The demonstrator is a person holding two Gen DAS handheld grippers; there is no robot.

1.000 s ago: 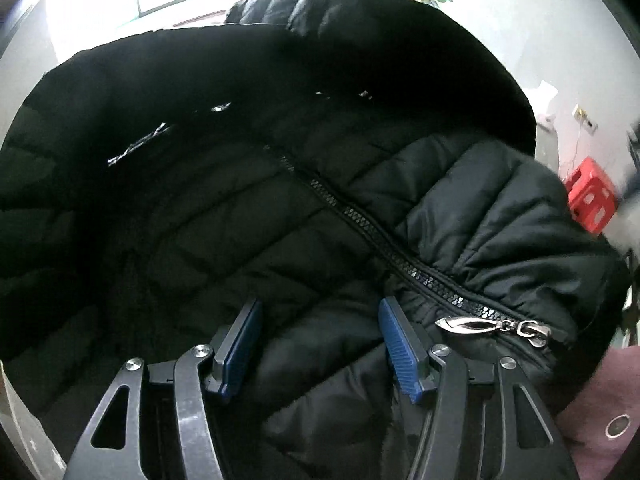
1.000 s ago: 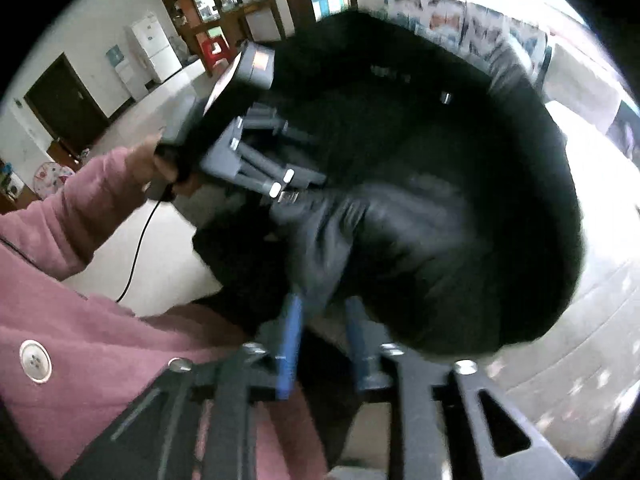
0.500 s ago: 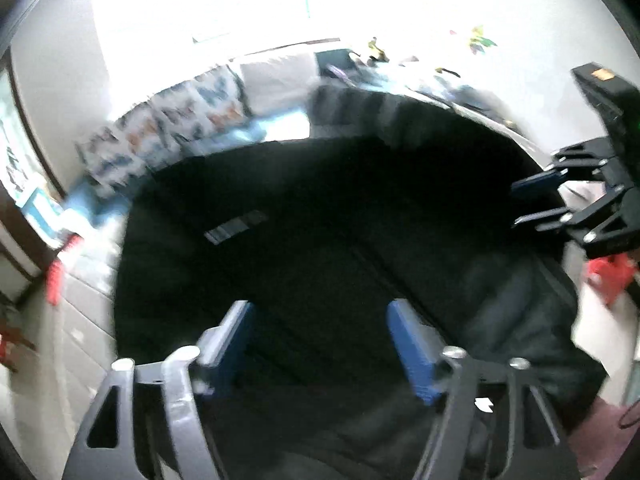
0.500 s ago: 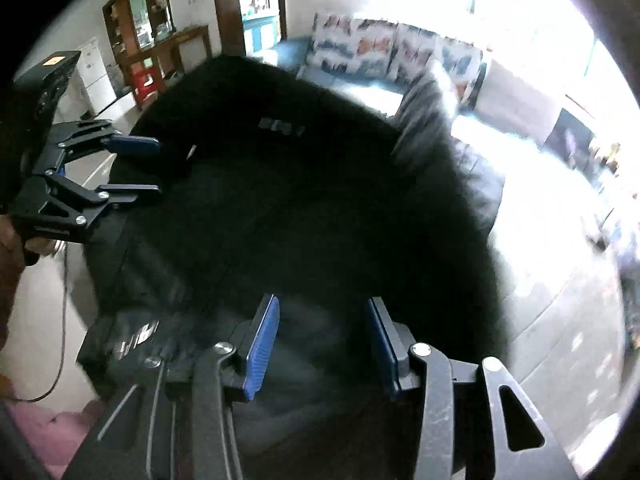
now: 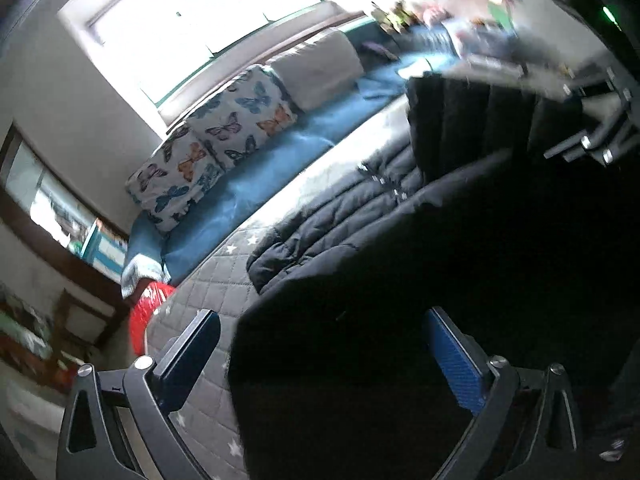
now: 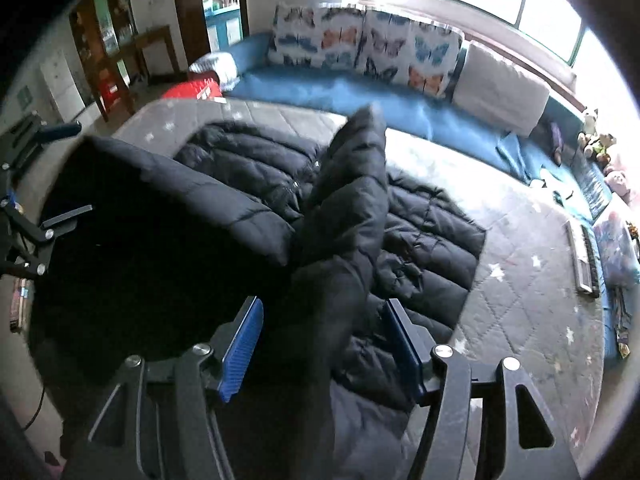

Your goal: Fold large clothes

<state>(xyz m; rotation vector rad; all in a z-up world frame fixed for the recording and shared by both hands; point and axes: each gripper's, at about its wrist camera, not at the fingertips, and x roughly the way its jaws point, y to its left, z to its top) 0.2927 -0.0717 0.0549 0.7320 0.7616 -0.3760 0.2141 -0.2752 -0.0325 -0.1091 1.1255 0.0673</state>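
A large black quilted puffer jacket (image 6: 420, 248) lies spread on a grey quilted mattress (image 6: 528, 292), with its near part still raised and one sleeve (image 6: 352, 184) standing up. The jacket (image 5: 360, 208) also fills the right half of the left wrist view. My left gripper (image 5: 320, 352) is open, its jaws wide apart over the jacket's near edge and the mattress (image 5: 208, 280). My right gripper (image 6: 322, 344) is open, with dark jacket fabric lying between its jaws but not pinched. Each gripper shows at the edge of the other's view.
A blue sofa (image 6: 360, 96) with butterfly cushions (image 6: 372, 48) and a beige cushion (image 6: 504, 84) runs behind the mattress under a bright window. A red object (image 5: 146, 316) sits by the mattress corner. A keyboard-like item (image 6: 582, 256) lies at the right.
The jacket, held up close before the cameras a second ago, has dropped down onto the mattress. My right gripper, then nearly shut on fabric, has opened. Both grippers now look across the room.
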